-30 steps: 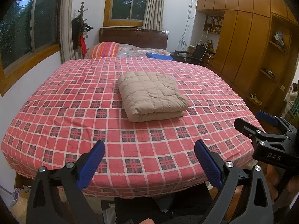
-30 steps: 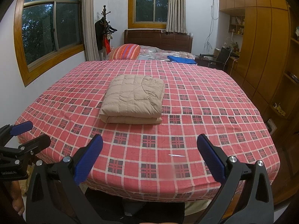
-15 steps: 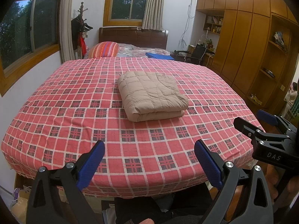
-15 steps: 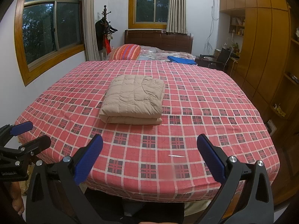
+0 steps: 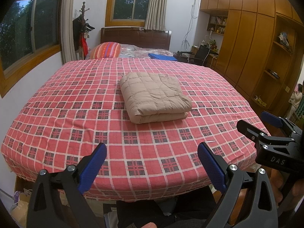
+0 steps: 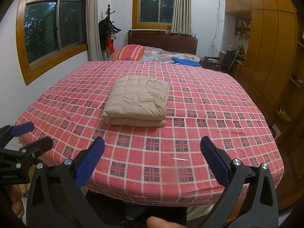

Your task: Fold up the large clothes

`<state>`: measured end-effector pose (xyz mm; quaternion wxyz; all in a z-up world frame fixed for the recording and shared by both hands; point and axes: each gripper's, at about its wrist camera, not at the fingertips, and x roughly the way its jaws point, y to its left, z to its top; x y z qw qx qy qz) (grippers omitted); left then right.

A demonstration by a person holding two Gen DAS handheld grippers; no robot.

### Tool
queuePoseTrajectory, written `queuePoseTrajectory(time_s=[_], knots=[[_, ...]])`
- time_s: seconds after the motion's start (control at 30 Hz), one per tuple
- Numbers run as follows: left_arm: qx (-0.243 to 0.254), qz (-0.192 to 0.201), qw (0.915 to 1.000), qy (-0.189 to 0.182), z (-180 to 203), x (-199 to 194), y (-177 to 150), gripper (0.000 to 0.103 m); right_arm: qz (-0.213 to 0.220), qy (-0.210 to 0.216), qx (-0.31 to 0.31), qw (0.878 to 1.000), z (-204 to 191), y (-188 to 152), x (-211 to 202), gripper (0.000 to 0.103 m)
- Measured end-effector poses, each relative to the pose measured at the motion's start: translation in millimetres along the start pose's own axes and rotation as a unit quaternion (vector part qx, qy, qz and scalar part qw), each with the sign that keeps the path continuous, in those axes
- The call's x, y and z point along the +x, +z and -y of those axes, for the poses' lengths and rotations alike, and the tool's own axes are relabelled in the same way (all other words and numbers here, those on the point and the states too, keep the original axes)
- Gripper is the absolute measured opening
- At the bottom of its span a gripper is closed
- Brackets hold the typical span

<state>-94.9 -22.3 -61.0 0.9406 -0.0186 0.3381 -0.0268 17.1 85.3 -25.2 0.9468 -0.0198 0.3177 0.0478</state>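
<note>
The beige quilted garment (image 5: 154, 96) lies as a compact, squared bundle near the middle of the bed (image 5: 57, 114), its layers stacked with the rounded fold facing the foot, so the folding looks finished with nothing plainly left but perhaps tidying. Both the left gripper (image 5: 152, 163) and the right gripper (image 6: 152, 159) hang back at the bed's foot, well apart from the bundle, jaws spread wide and empty.

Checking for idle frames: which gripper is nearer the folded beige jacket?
Neither clearly. The left gripper and right gripper both hover open at the bed's near edge, well short of the folded beige jacket.
</note>
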Motion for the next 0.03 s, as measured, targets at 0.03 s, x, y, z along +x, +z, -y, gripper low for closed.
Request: queuePoseTrajectory(time_s=[0.03], knots=[[0.0,0.0,1.0,0.001,0.0,0.1,0.0,0.097,0.0,0.001,0.001,1.0,0.6,0.1,0.6,0.1]])
